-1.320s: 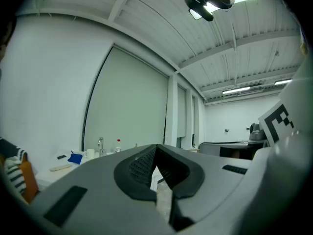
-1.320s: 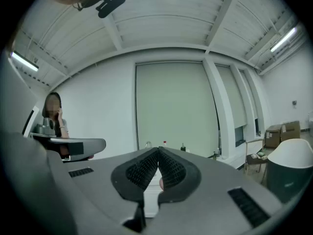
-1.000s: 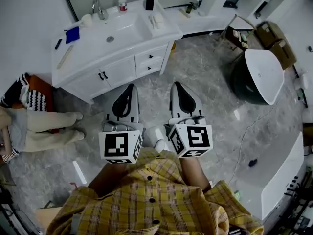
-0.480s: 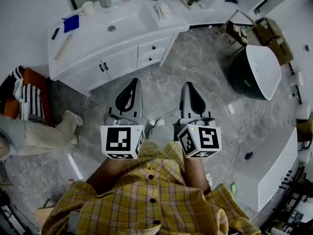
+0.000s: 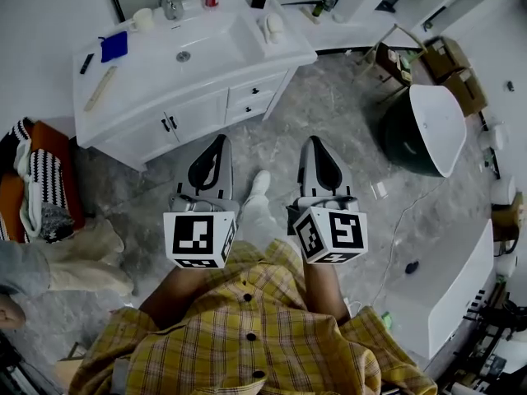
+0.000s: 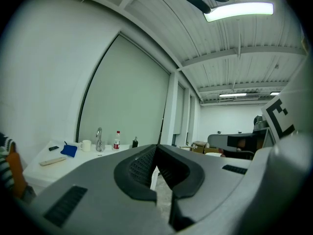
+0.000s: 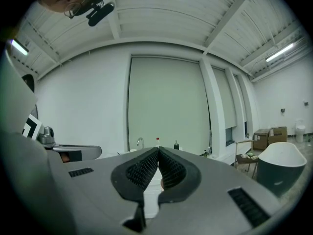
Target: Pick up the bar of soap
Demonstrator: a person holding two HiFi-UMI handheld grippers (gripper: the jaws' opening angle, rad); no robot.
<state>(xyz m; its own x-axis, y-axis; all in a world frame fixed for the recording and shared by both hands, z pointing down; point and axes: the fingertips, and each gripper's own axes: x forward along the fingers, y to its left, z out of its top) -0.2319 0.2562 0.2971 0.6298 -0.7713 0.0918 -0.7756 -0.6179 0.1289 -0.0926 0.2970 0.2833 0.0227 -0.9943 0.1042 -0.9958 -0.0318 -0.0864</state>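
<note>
Facing the white vanity cabinet with its sunken basin, the person stands well short of it.
The grey left gripper and grey right gripper hang side by side, each with its jaws pressed together on nothing. The pale bar of soap lies on the counter just right of the basin, ahead of both grippers and well apart. Its long axis seems to point away, and the right gripper looks marginally nearer.

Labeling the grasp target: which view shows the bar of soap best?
Head view: the bar of soap lies in plain sight on the vanity, right of the basin. Both gripper views see the countertop far off and nearly edge-on; I can't make out the soap in either.
</note>
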